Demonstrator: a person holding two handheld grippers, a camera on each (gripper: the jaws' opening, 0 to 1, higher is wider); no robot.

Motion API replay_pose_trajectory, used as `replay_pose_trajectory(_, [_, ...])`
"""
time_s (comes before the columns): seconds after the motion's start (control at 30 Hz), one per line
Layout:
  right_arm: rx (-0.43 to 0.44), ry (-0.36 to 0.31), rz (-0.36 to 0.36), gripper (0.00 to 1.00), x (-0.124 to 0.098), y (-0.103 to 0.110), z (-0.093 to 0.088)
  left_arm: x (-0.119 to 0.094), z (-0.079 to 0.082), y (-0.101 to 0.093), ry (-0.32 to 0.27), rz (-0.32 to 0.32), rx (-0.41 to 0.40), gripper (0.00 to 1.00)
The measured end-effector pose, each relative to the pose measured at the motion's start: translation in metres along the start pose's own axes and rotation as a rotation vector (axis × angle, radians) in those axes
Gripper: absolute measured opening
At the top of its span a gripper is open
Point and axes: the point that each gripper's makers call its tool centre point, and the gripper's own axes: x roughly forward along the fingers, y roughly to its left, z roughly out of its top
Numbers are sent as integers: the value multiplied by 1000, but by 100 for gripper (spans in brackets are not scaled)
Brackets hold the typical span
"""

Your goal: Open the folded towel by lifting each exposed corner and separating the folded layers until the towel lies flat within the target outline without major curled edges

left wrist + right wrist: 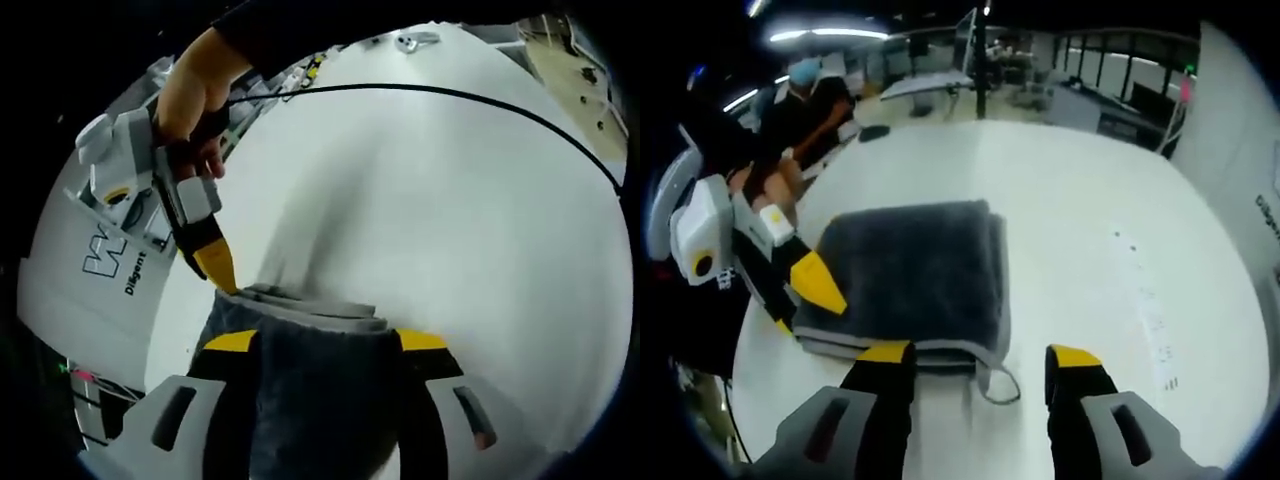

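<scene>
A folded dark grey towel (905, 265) lies on the white table (1090, 220), with a hanging loop (1002, 388) at its near edge. My right gripper (980, 355) is open at that near edge, its left jaw tip over the towel's border. My left gripper (800, 305) comes in from the left and straddles the towel's left corner, one yellow finger (818, 283) on top. In the left gripper view the towel (315, 390) lies between the wide-open jaws of my left gripper (326, 340). The right gripper (218, 270), held by a hand, touches the towel's far edge.
A black cable (450, 95) runs across the table (450, 230). A white panel with lettering (100, 262) stands beside it. A person (805, 110) sits at the far left side, near a small dark object (875, 132). Small printed marks (1152, 325) line the table on the right.
</scene>
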Motion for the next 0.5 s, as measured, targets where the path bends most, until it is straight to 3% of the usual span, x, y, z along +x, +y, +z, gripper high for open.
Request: replay_pose_trajectory(0.5, [1,7,10,38,2,-2,-6,2,2,-2,-3,-4,6,42])
